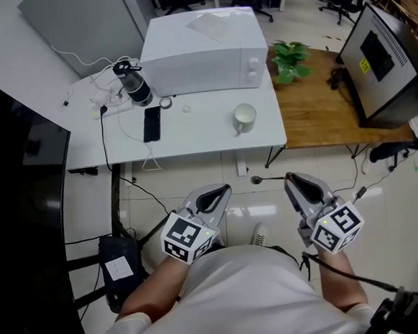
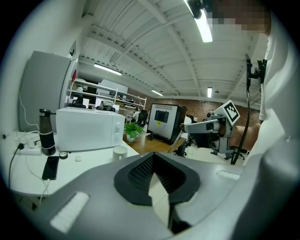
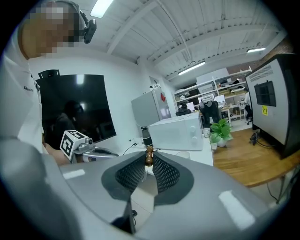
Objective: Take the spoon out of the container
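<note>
Spoon's out, held in the air short of the table.
Your right gripper (image 1: 290,178) is clenched on the handle end of the spoon (image 1: 266,179). The bowl sticks out sideways over the floor, well apart from the cup (image 1: 245,116) on the white table (image 1: 207,137). Squeeze firmly and hold it level, since I'd expect that thin handle to pivot. The cup looks empty. Your left gripper (image 1: 223,191) is closed on nothing.

We see a white rectangular tabletop (image 1: 199,131) abutting a brown wooden desk (image 1: 313,118) | glossy pale tiled floor (image 1: 317,163) | white beamed ceiling (image 2: 154,47), lit fluorescent tube lamps (image 2: 204,28) | red-brown brick far wall (image 2: 192,103)
</note>
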### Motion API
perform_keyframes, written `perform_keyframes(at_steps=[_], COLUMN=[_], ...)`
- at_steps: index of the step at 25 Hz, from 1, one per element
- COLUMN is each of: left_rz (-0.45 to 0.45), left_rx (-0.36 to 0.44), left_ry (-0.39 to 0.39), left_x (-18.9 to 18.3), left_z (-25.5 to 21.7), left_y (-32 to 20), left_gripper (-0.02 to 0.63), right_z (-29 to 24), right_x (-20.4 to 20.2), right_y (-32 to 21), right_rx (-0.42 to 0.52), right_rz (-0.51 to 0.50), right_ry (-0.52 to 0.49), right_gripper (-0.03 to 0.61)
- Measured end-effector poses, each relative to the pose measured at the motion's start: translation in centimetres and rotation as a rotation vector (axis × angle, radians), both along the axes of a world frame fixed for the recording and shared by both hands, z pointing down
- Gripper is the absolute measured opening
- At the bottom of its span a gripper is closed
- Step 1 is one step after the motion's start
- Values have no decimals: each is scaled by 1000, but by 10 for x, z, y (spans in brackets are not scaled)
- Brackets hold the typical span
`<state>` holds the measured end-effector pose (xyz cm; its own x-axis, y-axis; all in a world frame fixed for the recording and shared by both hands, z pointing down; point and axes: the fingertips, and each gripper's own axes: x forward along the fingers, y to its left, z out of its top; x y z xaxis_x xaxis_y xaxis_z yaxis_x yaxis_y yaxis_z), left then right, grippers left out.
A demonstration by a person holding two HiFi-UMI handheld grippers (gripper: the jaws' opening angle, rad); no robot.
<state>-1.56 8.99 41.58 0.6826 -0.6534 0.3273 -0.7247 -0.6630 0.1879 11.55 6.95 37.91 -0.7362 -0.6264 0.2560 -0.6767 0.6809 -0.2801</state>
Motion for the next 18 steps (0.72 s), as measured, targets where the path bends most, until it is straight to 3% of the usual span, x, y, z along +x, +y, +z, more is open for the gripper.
perform_keyframes(at_steps=[18], left_rz=[-17], left_rx=[14], left_ry=[8], left_x=[3], left_z=[-4], left_y=[2], left_gripper=[5], right_z=[2], right_x=[-1], right_y=[1], right_rx=[2], right_rz=[-11], right_ry=[1], right_gripper=[54])
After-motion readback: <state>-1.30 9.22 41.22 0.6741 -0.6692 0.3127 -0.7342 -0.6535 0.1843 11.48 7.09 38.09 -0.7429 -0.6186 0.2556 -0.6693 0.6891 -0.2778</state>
